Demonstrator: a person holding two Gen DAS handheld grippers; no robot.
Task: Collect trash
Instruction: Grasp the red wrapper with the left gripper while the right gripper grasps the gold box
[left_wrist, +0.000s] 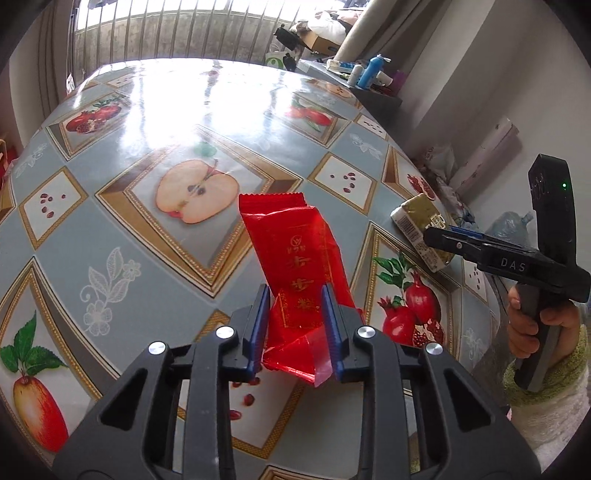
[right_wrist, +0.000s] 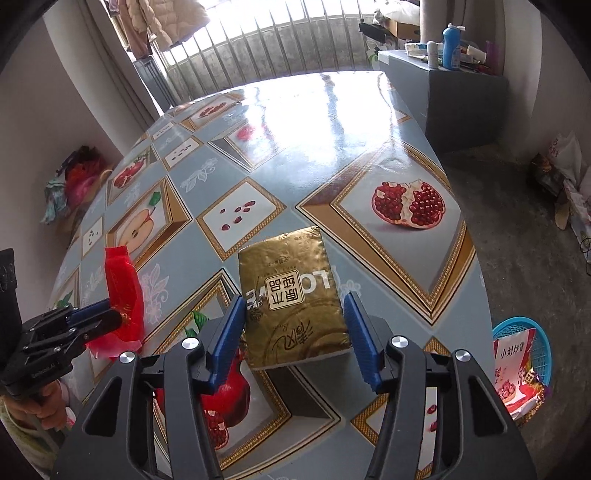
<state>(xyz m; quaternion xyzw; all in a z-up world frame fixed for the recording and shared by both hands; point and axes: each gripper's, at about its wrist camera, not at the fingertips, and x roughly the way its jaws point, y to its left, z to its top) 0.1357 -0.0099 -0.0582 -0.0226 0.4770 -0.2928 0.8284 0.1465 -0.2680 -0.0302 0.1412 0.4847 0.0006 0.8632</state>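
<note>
Counter (right_wrist: 369, 122), fruit-print cover | my left hand-held gripper (left_wrist: 295, 321) grasps the red wrapper (left_wrist: 295, 251) | my right hand-held gripper (right_wrist: 295, 332) straddles the gold pack (right_wrist: 291, 295) unclenched, long axis pointing away | blue basket (right_wrist: 539, 347) right, on floor.
</note>
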